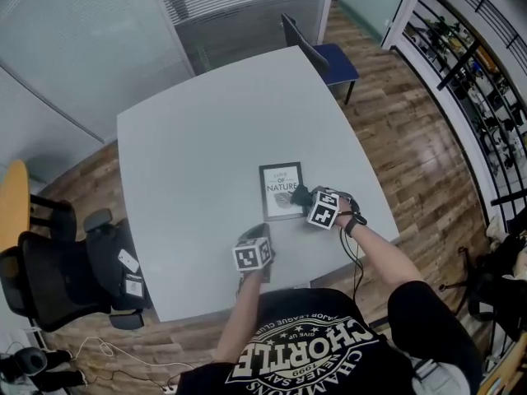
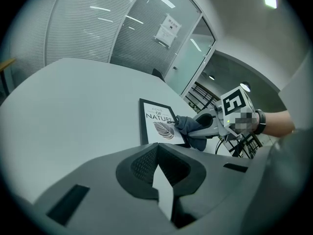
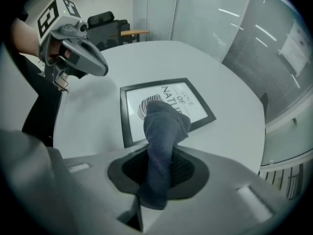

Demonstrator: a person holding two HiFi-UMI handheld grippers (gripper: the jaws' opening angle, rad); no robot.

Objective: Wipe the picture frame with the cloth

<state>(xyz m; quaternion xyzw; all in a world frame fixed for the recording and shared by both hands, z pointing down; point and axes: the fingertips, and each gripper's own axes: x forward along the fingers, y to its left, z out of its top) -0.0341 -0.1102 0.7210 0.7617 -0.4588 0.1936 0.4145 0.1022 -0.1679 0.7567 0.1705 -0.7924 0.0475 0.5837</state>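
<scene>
A black picture frame (image 1: 281,189) with a white leaf print lies flat on the grey table (image 1: 198,155). My right gripper (image 1: 306,198) is shut on a dark blue-grey cloth (image 3: 163,126). The cloth's free end rests on the print's lower right part (image 2: 188,126). My left gripper (image 1: 262,232) hovers by the frame's near left corner. Its jaws are together with nothing seen between them (image 2: 156,153). The frame's near edge is hidden behind those jaws in the left gripper view. The right gripper view shows the left gripper (image 3: 100,68) at the upper left, beside the frame (image 3: 186,99).
The table's near edge runs just in front of the person's body (image 1: 305,352). A black office chair (image 1: 58,270) stands at the left and a blue chair (image 1: 325,56) at the far corner. A glass partition (image 1: 99,31) is behind the table, and a rack (image 1: 486,81) is at the right.
</scene>
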